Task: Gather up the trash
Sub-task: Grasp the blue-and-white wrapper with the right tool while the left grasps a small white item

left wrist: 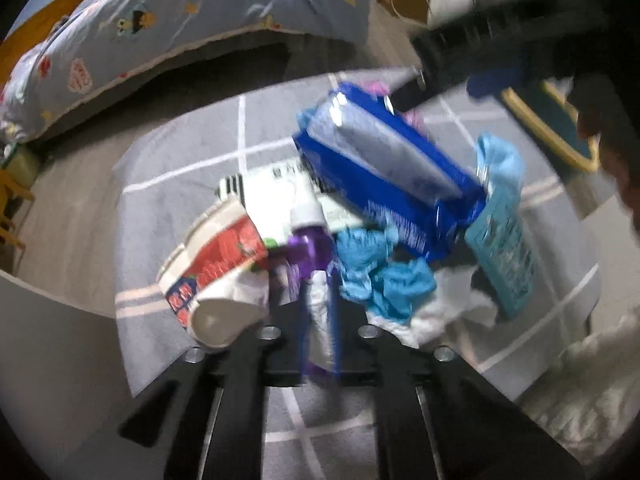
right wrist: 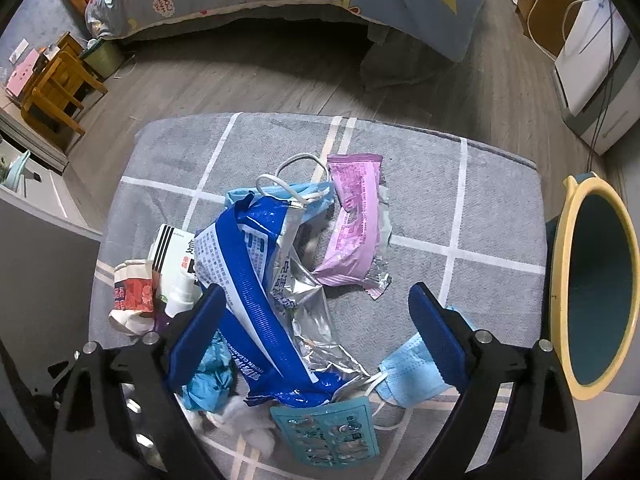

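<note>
Trash lies heaped on a grey checked cloth (right wrist: 460,184) covering a low table, with a yellow-rimmed bin (right wrist: 560,280) standing just off the cloth's right edge.

Left gripper (left wrist: 318,292): jaws pressed together on a small purple bottle with a white cap (left wrist: 310,236); the left wrist view is blurred, but the bottle body sits between the fingers. Right gripper (right wrist: 316,312): jaws spread wide, straddling the blue foil wipes packet (right wrist: 256,264), pads not pressing on it.

Step in hand, as I judge it: lift the bottle clear with the left, close the right on the packet.

- Bottle is smooth, rigid and round, so likely to twist or slip; the grip should stay square across the body and the lift slow.
- Packet is crinkled foil, torn open, limp, and draped over neighbours. Pinch where the layers are doubled, not a loose flap, or it may tear or drag things along.
- A white cord (right wrist: 296,188) loops under the packet's far end and could snag.

Other pieces:
- pink foil wrapper (right wrist: 352,224), flat, creased
- blue face mask (right wrist: 404,376), soft, pleated, touching the right finger
- teal blister card (right wrist: 328,432), stiff, embossed
- paper cup (left wrist: 216,272) on its side, red print
- crumpled blue glove (left wrist: 384,276)
- white tissue wads (right wrist: 244,420)
- white printed carton (right wrist: 172,248), partly buried.
</note>
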Demonstrator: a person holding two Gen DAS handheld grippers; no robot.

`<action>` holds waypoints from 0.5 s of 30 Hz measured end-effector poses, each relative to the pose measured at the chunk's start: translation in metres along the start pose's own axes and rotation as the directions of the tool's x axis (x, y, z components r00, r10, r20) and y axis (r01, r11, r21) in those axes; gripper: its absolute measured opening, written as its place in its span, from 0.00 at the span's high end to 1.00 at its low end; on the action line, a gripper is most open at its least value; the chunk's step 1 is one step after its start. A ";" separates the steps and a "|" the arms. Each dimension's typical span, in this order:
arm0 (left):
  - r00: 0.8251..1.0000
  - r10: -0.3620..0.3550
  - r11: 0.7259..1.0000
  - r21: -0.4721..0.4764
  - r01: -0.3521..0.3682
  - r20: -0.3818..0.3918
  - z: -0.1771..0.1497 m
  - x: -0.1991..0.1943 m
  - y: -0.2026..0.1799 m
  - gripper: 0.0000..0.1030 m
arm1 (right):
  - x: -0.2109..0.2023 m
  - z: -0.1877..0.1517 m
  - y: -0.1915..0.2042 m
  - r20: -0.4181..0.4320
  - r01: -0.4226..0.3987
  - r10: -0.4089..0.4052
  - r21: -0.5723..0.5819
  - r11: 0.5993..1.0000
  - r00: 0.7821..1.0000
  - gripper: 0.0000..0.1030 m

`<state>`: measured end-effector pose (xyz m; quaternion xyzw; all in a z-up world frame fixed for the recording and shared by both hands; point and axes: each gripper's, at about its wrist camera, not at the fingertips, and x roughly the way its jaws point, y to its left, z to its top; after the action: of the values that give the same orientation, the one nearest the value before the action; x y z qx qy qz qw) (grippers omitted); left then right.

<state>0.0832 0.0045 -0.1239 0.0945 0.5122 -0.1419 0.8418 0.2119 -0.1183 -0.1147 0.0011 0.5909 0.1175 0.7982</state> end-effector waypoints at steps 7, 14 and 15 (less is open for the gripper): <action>0.992 0.001 0.996 -0.092 0.011 0.124 0.022 -0.032 0.031 0.93 | 0.009 0.002 0.011 -0.016 -0.019 0.018 -0.032 0.999 1.000 0.17; 0.977 0.038 0.991 -0.131 -0.011 0.208 0.041 -0.050 0.053 0.93 | 0.027 0.000 0.031 -0.061 -0.034 0.029 -0.088 0.996 0.998 0.33; 0.976 0.039 0.990 -0.140 -0.009 0.214 0.043 -0.051 0.057 0.93 | 0.031 -0.001 0.035 -0.073 -0.040 0.033 -0.102 0.994 0.997 0.38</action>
<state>0.1158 0.0519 -0.0576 0.0262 0.4248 -0.1053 0.8987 0.2132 -0.0782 -0.1392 -0.0336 0.6119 0.1622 0.7734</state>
